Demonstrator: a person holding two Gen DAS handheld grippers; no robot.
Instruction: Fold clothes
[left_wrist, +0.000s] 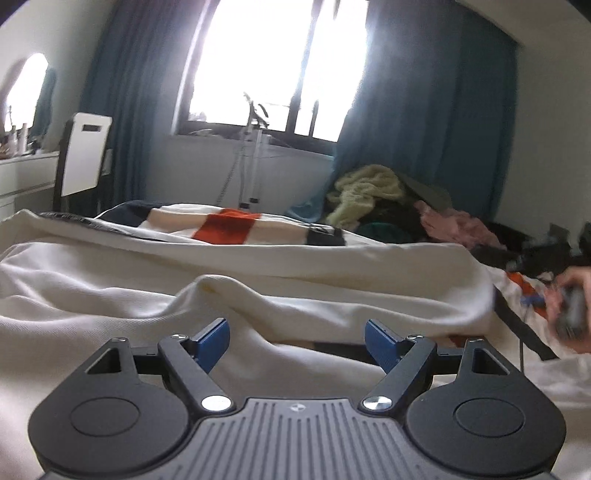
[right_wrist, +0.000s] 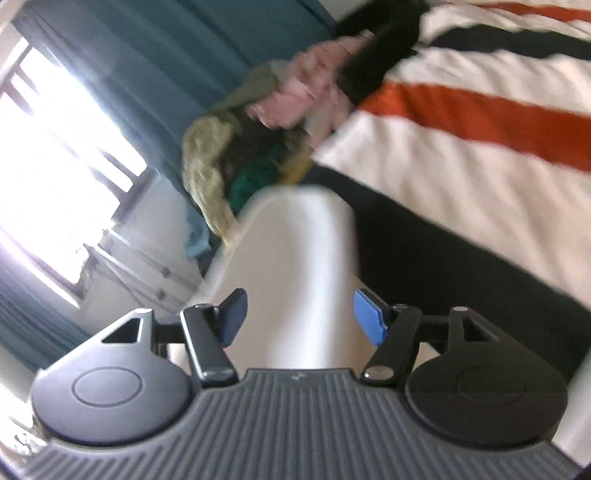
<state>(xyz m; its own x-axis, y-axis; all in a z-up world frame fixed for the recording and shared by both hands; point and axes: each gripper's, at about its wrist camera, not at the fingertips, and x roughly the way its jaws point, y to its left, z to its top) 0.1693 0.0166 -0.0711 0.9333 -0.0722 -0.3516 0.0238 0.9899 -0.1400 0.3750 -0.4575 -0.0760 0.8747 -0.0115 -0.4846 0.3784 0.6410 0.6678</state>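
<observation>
- Bright daylight floods a bedroom window (left_wrist: 280, 62) framed by blue curtains (left_wrist: 424, 122), seen from the left wrist camera far ahead of the gripper.
- Just ahead of the left gripper (left_wrist: 297, 343) and under it lies a rumpled cream garment (left_wrist: 221, 288), spread across a bed with a striped cover (left_wrist: 225, 225) in white, orange and dark bands.
- Its two blue-padded fingers are spread wide, with cream cloth showing between them and nothing pinched.
- Far ahead and to the right sits a heap of clothes (left_wrist: 373, 192), yellow-green on top with pink beside it.
- To the far left stands a white chair back (left_wrist: 86, 155) beside a white dresser (left_wrist: 22, 177).
- At the right edge, a blurred hand (left_wrist: 569, 306) grips a dark handle, probably the other tool.
- From the right wrist camera, tilted and smeared by motion, the right gripper (right_wrist: 299, 317) has its blue pads held apart.
- A fold of the cream garment (right_wrist: 299, 258) runs forward between the fingers; neither pad clearly presses it.
- To the right of the gripper stretches the striped cover (right_wrist: 480, 122), its orange band crossing white.
- Ahead and slightly left lies the heap of clothes (right_wrist: 236, 147), with the window (right_wrist: 55, 140) glaring further left.
</observation>
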